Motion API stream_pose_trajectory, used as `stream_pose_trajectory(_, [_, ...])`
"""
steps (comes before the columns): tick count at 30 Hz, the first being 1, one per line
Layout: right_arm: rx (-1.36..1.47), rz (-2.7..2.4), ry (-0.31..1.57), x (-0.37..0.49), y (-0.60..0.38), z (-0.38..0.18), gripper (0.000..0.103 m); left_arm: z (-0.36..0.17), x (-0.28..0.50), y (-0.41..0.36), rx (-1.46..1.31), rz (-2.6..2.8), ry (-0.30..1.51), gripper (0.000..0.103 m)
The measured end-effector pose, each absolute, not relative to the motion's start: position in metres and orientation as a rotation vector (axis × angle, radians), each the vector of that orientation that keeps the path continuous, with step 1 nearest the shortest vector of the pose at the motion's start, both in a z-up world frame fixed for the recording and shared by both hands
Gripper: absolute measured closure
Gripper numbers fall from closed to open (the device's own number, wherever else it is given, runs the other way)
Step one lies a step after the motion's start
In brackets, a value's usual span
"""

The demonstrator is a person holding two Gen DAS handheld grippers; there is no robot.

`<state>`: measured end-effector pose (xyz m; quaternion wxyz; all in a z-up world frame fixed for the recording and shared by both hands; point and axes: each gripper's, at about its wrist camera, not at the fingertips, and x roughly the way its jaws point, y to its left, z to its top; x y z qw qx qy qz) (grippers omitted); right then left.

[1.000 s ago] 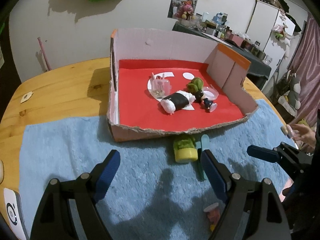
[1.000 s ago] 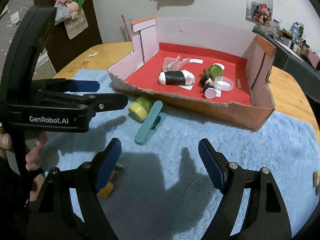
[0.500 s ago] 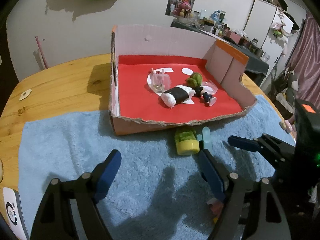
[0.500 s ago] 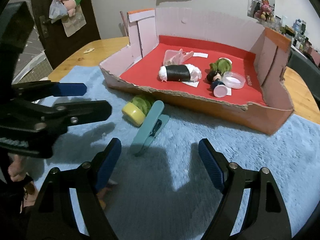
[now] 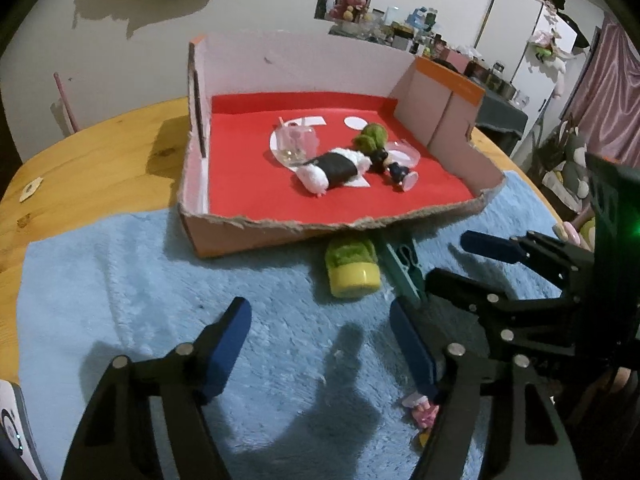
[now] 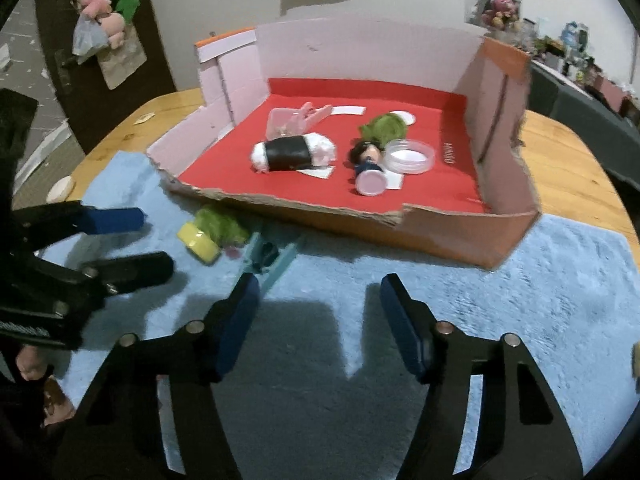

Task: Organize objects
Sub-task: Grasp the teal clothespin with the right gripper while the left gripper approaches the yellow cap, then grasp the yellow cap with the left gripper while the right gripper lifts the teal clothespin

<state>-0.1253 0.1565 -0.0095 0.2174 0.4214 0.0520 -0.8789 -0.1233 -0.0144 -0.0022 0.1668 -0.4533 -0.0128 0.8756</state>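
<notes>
So there's a cardboard box [image 5: 208,236] with a red floor sitting on a blue towel [image 5: 120,280] on the wooden table [image 5: 100,148], and a few bits are already in it: a sushi-roll plushie [image 5: 332,168], a little doll [image 6: 368,164], a clear round lid [image 6: 410,156].

Three things are left out on the towel. A green fuzzy toy with a yellow base [image 5: 352,268] lies just in front of the box's torn front wall, a teal clothes peg [image 6: 272,260] is right next to it, and a small pink thing [image 5: 420,412] sits near the left claw's right finger. It's too tucked away for me to say what it is.

Both claws are empty. The left claw [image 5: 320,344] has its jaws closing over bare towel, and the right claw [image 6: 316,320] is closing too, with nothing between its jaws; its left finger is just short of the peg's near end.

If the peg is the target, I'd say the right claw needs to shift toward it and spread its jaws again before dropping, so both pads straddle the peg's narrow body. Come down low enough to get under the pile of the towel, and watch the other claw, since the two are crowded together there. Then it has to lift over that ragged front edge.
</notes>
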Motion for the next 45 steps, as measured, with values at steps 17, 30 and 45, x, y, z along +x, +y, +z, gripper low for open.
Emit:
stream_pose_trajectory(17, [1.233,-2.302,0.126,-0.147,0.138,-0.013,0.052,-0.012,-0.128,-0.003,-1.3,2.487,-0.008,0.044])
stream_pose_trajectory(30, [1.217,-2.345,0.408,-0.131,0.135,-0.014,0.052,-0.01,-0.133,-0.022,-1.319,2.525,-0.044,0.044])
stream_pose_trajectory(45, [1.127,-2.304,0.29,-0.136,0.144,-0.017,0.066,-0.014,-0.138,0.003,-1.302,2.462,-0.082,0.052])
